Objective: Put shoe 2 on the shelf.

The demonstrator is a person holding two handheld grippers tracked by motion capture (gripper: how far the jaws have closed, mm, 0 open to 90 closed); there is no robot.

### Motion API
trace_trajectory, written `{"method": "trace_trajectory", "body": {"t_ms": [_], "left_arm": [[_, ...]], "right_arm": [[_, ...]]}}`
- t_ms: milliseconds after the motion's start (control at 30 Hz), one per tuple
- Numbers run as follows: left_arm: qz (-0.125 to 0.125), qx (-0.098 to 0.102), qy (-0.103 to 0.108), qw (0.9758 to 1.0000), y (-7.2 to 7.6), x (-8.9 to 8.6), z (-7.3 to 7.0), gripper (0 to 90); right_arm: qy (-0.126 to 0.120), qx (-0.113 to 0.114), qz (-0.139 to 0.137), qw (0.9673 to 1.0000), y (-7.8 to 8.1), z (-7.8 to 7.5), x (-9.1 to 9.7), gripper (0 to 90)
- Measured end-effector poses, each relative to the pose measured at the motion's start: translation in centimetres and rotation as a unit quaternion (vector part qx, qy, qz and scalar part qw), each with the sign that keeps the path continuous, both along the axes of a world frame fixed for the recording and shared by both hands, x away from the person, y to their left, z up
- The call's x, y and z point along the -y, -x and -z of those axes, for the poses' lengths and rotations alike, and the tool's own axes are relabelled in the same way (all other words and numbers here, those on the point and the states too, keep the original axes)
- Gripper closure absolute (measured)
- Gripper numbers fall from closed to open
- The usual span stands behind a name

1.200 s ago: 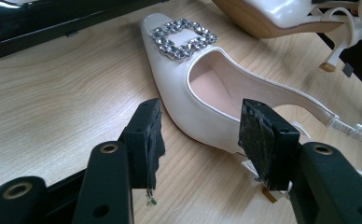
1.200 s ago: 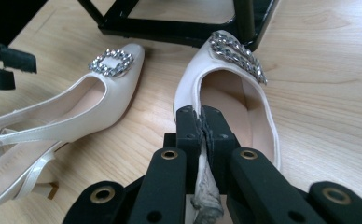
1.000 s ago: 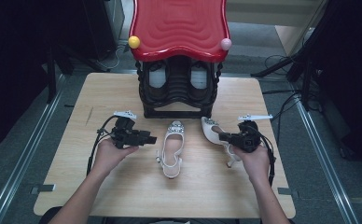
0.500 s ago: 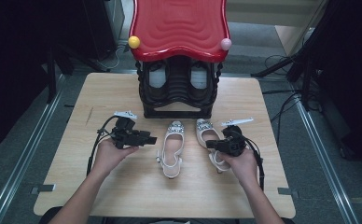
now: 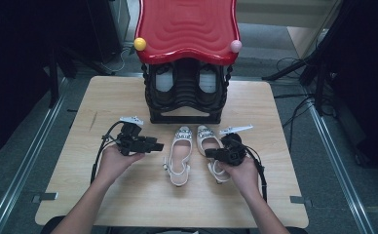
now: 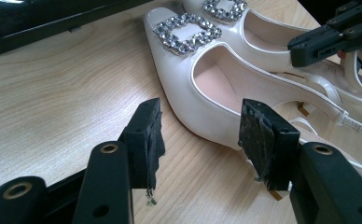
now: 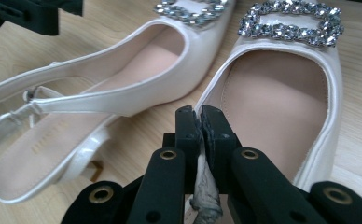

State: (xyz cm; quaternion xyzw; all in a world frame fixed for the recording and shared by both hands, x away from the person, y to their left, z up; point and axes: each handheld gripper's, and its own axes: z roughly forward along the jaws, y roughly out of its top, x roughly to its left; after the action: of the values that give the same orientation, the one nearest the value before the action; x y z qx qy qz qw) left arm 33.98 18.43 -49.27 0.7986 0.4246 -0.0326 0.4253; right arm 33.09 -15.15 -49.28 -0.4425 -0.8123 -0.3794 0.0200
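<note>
**Right shoe being set beside its mate**

We are holding the right hand-held gripper (image 5: 215, 153) clenched on the side rim of the right shoe (image 5: 210, 146), which the right gripper view shows up close: the pads pinching the cream edge. The high view shows the whole bench (image 5: 80, 195) and the red-topped rack (image 5: 187, 29) at twelve o'clock. Since a second ago we are bringing this shoe in from three o'clock, and it is now lying just beside the left shoe (image 5: 179, 156). Our left hand-held gripper (image 5: 158, 146) is hovering released at nine o'clock of that shoe. Both are glossy white slingbacks with rhinestone buckles (image 7: 291, 21).
</note>
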Motion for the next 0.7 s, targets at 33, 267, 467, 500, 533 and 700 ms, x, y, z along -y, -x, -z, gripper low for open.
{"method": "trace_trajectory", "body": {"t_ms": [33, 267, 467, 500, 533, 700], "left_arm": [[0.0, 0.001, 0.0, 1.0, 0.0, 0.0, 0.0, 49.2], [0.001, -0.002, 0.001, 1.0, 0.0, -0.2, 0.1, 50.4], [-0.001, 0.008, -0.023, 0.9997, 0.0, 0.1, 0.4, 54.4], [-0.001, 0.005, -0.02, 0.9998, -0.1, 0.0, 0.5, 56.3], [-0.001, 0.004, -0.019, 0.9998, -0.2, 0.0, 0.6, 59.7], [0.005, 0.004, -0.011, 0.9999, -0.6, 0.3, 1.3, 76.9]], "right_arm": [[-0.002, 0.0, -0.002, 1.0, 0.0, 0.0, -0.2, 87.2], [-0.001, 0.007, -0.015, 0.9999, 0.3, 0.0, -1.1, 84.5], [-0.049, 0.045, -0.018, 0.9976, 0.7, -2.2, 0.6, 82.3], [-0.049, 0.052, -0.016, 0.9973, 0.7, -2.4, 0.9, 83.6], [-0.048, 0.055, -0.011, 0.9973, 0.7, -2.6, 1.4, 85.3], [-0.032, 0.053, 0.022, 0.9978, -0.2, -2.0, 3.5, 90.0]]}}
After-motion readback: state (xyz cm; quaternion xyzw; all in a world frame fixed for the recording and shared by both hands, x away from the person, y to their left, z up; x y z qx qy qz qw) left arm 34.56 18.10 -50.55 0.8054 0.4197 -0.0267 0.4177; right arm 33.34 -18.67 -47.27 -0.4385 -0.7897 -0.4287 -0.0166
